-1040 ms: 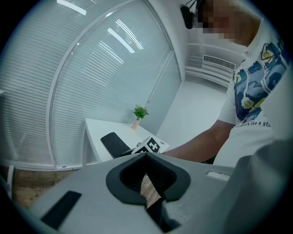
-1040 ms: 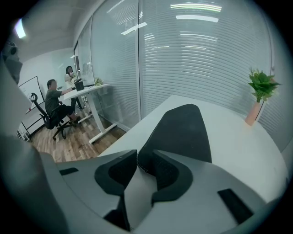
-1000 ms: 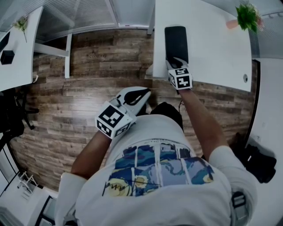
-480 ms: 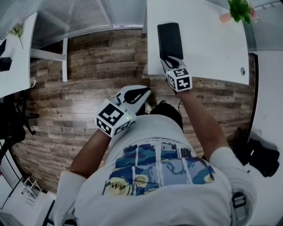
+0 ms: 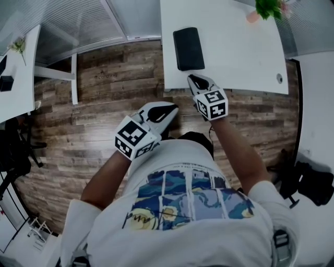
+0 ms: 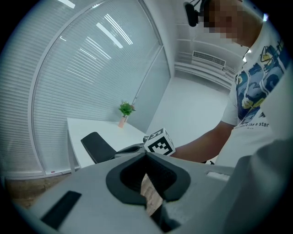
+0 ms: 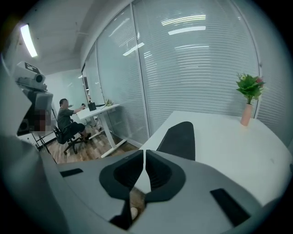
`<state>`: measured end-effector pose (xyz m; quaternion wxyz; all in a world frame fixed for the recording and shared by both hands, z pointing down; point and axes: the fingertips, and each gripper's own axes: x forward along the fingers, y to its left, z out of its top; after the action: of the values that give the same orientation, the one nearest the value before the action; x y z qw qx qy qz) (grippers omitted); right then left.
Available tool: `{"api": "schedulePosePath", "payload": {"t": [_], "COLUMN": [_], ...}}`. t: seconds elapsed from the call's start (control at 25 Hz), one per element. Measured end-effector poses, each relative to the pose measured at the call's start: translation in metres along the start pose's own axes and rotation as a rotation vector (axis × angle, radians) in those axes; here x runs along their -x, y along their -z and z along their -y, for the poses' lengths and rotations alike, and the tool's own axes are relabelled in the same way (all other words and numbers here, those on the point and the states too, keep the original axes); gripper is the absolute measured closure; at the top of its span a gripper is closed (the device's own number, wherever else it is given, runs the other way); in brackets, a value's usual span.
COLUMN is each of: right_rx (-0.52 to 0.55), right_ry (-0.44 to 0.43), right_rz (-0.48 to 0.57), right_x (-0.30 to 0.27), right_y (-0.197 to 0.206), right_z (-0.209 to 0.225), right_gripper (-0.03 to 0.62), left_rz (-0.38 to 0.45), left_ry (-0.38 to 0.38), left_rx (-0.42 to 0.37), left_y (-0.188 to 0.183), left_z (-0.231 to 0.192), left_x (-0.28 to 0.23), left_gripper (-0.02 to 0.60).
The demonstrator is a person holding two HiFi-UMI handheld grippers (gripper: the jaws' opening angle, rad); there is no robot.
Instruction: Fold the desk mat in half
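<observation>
The black rectangular desk mat (image 5: 188, 48) is lying apparently folded, upper centre. The right gripper (image 5: 195, 79) has just been closing on nothing, the left gripper (image 5: 174, 108) is sitting pinched together, empty; next, probably only backing away.

Black desk mat (image 5: 189, 48), rounded rectangle, lying flat on white desk (image 5: 235, 57), near its left edge.

A white surface (image 5: 235, 57) has a round cable hole (image 5: 279, 79) near its right edge and a small green plant (image 5: 267, 7) in a pink vase (image 7: 247, 114) at its far corner. Brown wooden floor (image 5: 104, 99) lies beside it. Slatted blinds (image 7: 201, 68) hang behind glass. A second white desk (image 5: 15, 78) stands at the left, something black and bag-like (image 5: 313, 185) at the right. Far off, a person (image 7: 67, 119) sits on an office chair (image 7: 68, 135)
</observation>
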<state>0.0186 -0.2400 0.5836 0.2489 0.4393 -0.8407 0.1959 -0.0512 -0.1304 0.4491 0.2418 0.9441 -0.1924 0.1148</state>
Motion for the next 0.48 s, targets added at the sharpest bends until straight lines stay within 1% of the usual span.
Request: {"api": "schedulePosePath", "payload": {"t": [0.08,0.28,0.48], "right_rx": [-0.009,-0.036,-0.033], "right_ry": [-0.015,-0.059,-0.102], "right_rz": [0.019,0.057,0.087], "right_x": [0.019,0.079,0.140], "right_y": [0.001,0.010,0.026], "right_z": [-0.002,-0.011,-0.025], "right_gripper": [0.591,0.592,0.592], "left_rz": [-0.004,0.006,0.021], "left_ry": [-0.002,-0.025,-0.060], "left_rx": [-0.011,-0.014,-0.020], "left_y": [-0.001,0.000,0.007], "left_z": [0.011,0.048,0.087], "left_x": [-0.007,-0.019,-0.023], "left_gripper": [0.580,0.580,0.580]}}
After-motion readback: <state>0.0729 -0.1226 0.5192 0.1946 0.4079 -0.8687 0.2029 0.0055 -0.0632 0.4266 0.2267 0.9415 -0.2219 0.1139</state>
